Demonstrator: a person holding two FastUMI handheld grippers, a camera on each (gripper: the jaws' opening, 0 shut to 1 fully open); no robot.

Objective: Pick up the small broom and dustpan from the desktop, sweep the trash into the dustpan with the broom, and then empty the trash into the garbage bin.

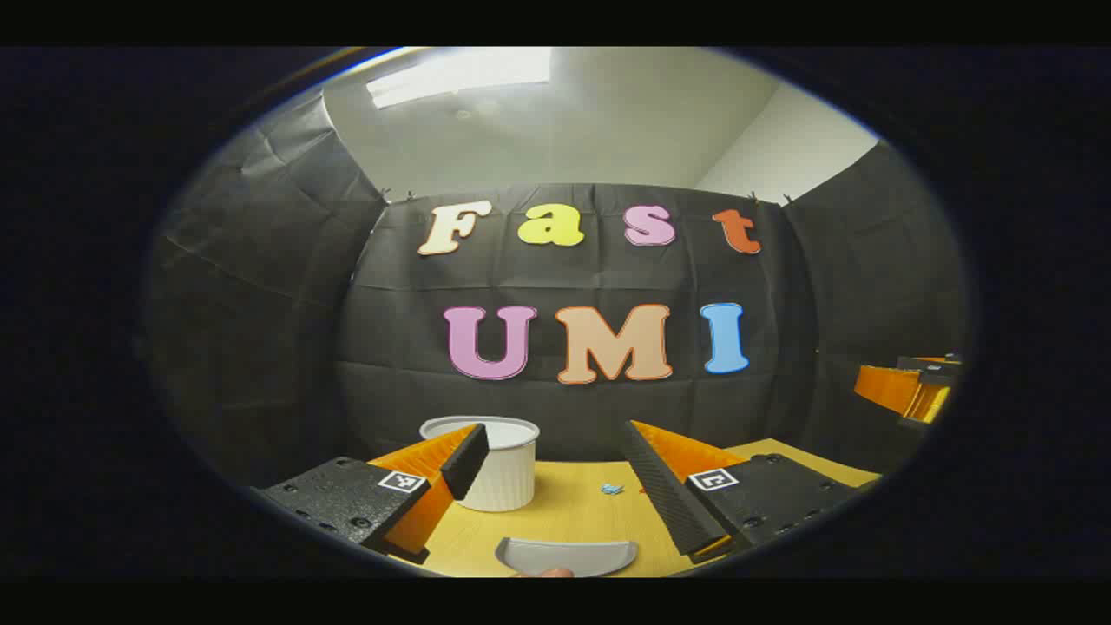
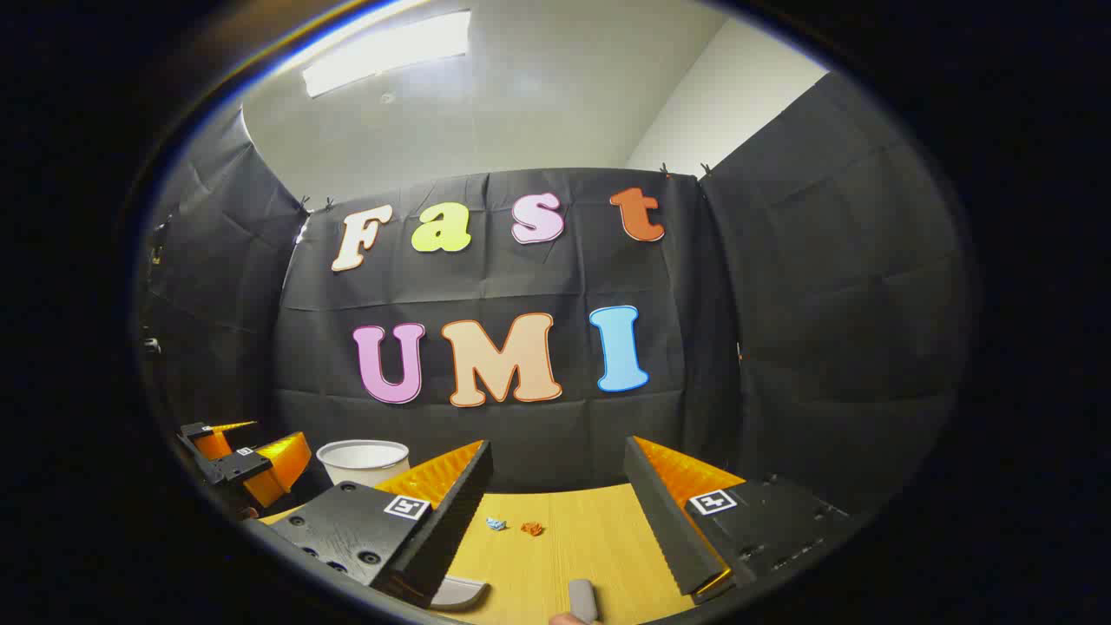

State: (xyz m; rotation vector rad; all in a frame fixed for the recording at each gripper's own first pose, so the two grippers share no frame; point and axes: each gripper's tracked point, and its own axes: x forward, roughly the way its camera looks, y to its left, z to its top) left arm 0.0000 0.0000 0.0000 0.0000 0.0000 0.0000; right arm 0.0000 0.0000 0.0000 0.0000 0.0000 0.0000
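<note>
My left gripper (image 1: 554,431) is open above the wooden desktop (image 1: 564,512). The grey dustpan (image 1: 566,555) lies on the desk low between its fingers, not touched by them. A blue scrap (image 1: 612,489) lies further ahead. In the right gripper view, my right gripper (image 2: 557,447) is also open and holds nothing. Ahead of it lie the blue scrap (image 2: 496,523) and an orange scrap (image 2: 532,528). A grey handle end (image 2: 582,599), apparently the broom's, shows at the bottom edge, with a corner of the dustpan (image 2: 456,592) to its left.
The white garbage bin (image 1: 490,464) stands on the desk at the back left, partly behind the left finger; it appears again as the bin (image 2: 363,460). The other gripper (image 1: 911,386) hovers far right, and the left one (image 2: 243,464) shows far left. Black cloth walls enclose the desk.
</note>
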